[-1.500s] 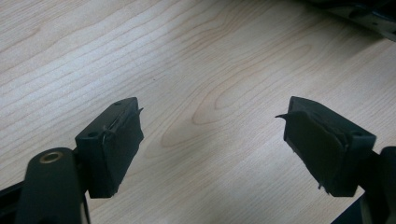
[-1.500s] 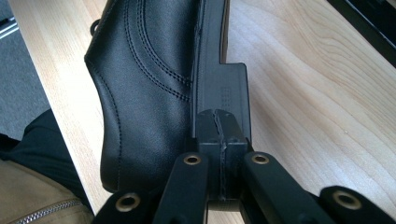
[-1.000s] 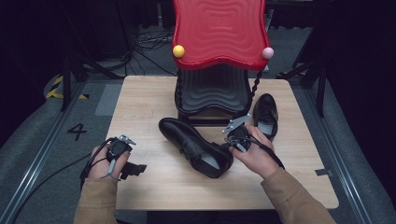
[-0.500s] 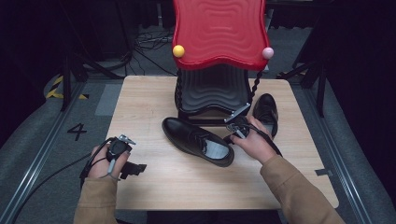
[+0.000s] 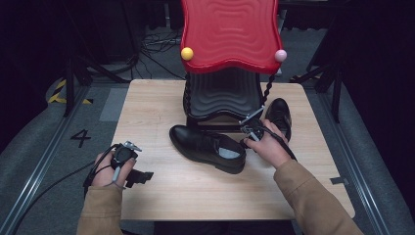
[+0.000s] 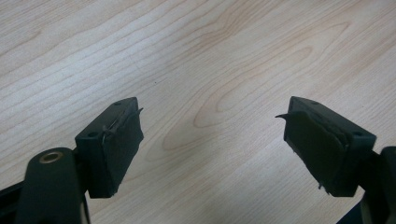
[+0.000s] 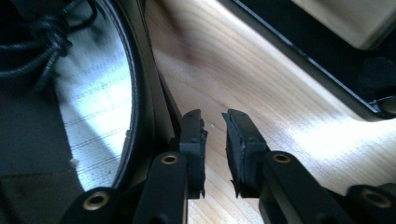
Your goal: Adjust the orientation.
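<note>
A black leather shoe (image 5: 208, 147) stands on its sole at the table's middle, toe pointing left. Its grey insole (image 7: 93, 102) and laces (image 7: 42, 28) show at the left of the right gripper view. My right gripper (image 5: 247, 134) is by the shoe's heel; its jaws have just been opening. They stand a little apart (image 7: 215, 135) over bare wood with nothing between them, the left jaw beside the shoe's collar. A second black shoe (image 5: 279, 115) lies behind the right hand. My left gripper (image 5: 139, 177) hovers open (image 6: 212, 140) above the wood at the front left.
A black ribbed stand (image 5: 222, 95) with a wavy red top (image 5: 230, 34) rises at the table's back middle, with a yellow ball (image 5: 186, 53) and a pink ball (image 5: 280, 55) at its corners. The wooden table (image 5: 195, 196) has bare room in front.
The shoe, held tilted by its heel a second ago, now rests upright on the table. The right gripper's jaws have parted from the shoe's collar. The left gripper stayed put.
</note>
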`<state>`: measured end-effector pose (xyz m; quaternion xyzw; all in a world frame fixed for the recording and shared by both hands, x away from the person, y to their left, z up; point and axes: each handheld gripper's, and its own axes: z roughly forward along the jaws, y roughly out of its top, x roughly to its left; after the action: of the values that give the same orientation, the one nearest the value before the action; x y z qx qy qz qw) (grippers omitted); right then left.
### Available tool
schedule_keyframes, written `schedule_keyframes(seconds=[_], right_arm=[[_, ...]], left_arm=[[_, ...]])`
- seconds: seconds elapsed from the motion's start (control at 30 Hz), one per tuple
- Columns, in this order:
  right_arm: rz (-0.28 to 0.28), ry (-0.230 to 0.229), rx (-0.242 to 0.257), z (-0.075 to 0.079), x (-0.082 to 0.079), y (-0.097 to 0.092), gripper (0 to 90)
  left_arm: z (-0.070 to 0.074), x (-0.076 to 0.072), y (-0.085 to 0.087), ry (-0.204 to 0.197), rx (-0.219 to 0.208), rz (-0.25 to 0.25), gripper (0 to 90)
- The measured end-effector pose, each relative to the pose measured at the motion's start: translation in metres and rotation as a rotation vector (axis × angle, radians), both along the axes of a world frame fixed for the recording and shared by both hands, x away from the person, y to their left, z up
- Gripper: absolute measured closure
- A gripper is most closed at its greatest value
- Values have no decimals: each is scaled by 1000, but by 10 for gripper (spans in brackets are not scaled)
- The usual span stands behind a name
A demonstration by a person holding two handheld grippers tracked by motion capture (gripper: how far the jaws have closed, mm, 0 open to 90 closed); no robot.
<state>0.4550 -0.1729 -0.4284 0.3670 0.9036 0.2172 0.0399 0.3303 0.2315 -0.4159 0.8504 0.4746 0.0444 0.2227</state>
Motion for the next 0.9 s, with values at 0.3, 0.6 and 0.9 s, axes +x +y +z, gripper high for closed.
schedule_keyframes(seconds=[0.3, 0.6, 0.9], right_arm=[[19, -94, 56, 38, -18, -6, 704], [203, -71, 26, 63, -50, 18, 657], [363, 23, -82, 42, -53, 45, 626]], left_arm=[[0, 0, -1, -1, -1, -3, 197], [1, 1, -2, 3, -3, -4, 197], [0, 1, -1, 6, -5, -13, 197]])
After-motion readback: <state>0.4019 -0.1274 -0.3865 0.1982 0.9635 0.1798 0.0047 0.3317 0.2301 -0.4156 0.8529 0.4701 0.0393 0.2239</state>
